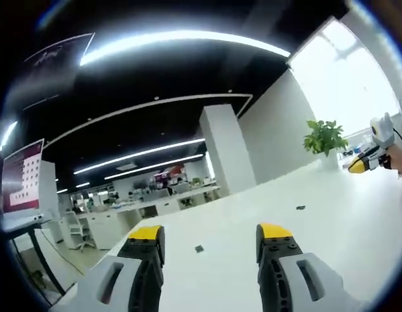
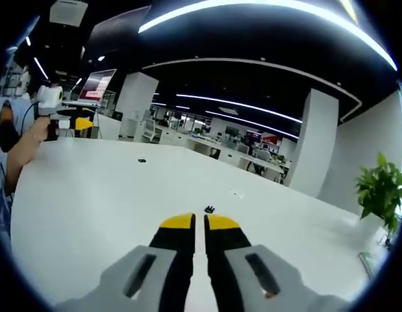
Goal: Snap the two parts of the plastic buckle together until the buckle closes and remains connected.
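Note:
Two small black buckle parts lie apart on the white table (image 1: 252, 221). In the left gripper view one part (image 1: 199, 248) sits between and just beyond my open left gripper (image 1: 210, 235), the other part (image 1: 300, 208) farther right. In the right gripper view one part (image 2: 209, 208) lies just past the tips of my right gripper (image 2: 200, 222), which is shut with nothing in it; the other part (image 2: 141, 160) lies far off to the left. The right gripper (image 1: 360, 164) enters the left gripper view at the right edge, held above the table. The left gripper (image 2: 76, 123) appears at far left.
A potted green plant (image 1: 324, 138) stands at the table's far end, also seen as a plant (image 2: 381, 188) at right. A person's hand (image 2: 22, 140) holds the left gripper. A monitor (image 1: 22, 175) stands beyond the table's left edge. Office desks lie behind.

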Demonstrator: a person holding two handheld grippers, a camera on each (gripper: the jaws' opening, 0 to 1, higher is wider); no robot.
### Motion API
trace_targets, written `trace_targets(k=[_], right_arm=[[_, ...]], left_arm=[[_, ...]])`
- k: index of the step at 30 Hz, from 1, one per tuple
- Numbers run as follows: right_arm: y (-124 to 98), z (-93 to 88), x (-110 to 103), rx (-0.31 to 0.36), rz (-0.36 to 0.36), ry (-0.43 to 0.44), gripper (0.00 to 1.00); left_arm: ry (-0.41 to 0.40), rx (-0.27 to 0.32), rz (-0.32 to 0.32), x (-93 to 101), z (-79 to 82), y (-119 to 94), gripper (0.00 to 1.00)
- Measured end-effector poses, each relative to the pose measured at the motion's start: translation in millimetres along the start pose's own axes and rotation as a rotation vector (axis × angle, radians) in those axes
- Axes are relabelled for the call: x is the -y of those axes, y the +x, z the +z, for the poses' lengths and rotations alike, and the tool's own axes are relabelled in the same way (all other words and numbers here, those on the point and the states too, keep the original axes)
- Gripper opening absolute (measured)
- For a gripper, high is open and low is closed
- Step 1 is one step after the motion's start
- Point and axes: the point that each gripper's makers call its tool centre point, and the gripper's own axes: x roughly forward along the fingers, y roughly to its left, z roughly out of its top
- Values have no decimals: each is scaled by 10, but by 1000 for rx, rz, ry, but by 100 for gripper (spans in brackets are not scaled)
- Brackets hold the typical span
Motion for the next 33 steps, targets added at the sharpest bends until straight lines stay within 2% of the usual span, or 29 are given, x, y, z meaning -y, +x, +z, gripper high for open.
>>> trace_targets(k=[7,10,13,21,29,33], right_arm=[[17,0,-68,-2,25,-6,5],[15,8,-75,2,28,-2,5],[19,15,-114,2,41,-9,5],[21,12,-124,3,49,-12,5],[26,6,-151,-5,59,-30,5],[19,8,-145,-9,55,-40,5]], left_arm=[[28,-25,22,-77,27,-27,58],[8,-14,17,-89,106,-60,58],[-69,-9,-25,-47,179,-60,57],[-44,-6,-27,-33,369,-36,57],[14,-65,-70,-24,448,131,56],[25,-127,-84,-112,420,287,56]])
